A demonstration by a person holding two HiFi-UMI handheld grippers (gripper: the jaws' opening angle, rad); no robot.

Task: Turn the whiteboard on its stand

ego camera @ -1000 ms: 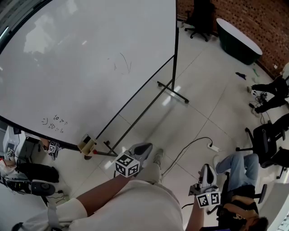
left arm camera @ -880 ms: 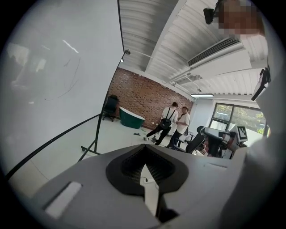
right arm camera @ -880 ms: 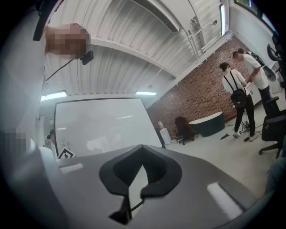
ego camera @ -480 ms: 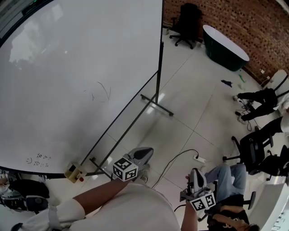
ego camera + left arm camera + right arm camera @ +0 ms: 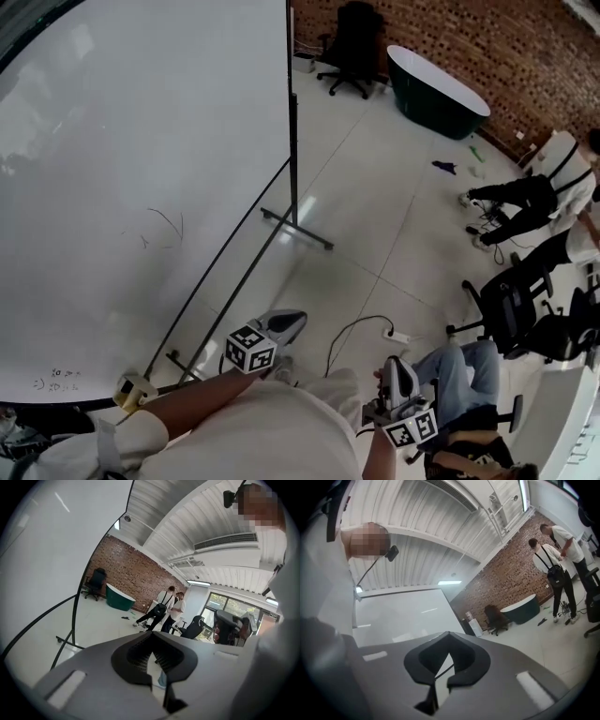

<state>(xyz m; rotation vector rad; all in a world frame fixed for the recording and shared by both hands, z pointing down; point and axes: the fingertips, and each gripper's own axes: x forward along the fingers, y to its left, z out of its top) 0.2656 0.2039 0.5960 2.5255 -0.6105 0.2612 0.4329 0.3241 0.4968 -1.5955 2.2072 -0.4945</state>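
The big white whiteboard (image 5: 141,169) fills the left side of the head view. It hangs in its thin black metal stand (image 5: 292,159), and the stand's foot bar rests on the white tile floor (image 5: 375,216). A few faint pen marks are on the board. A small yellowish block (image 5: 133,389) sits at its bottom edge.

The left gripper (image 5: 289,322) is low in the picture, near the stand's low bars but not touching them. Its 2 jaws are closed with nothing in them. The right gripper (image 5: 397,367) is further right, well apart from the board. Its 2 jaws are closed and empty too.

A dark green tub (image 5: 436,92) and a black office chair (image 5: 352,37) stand by the red brick wall (image 5: 487,37).
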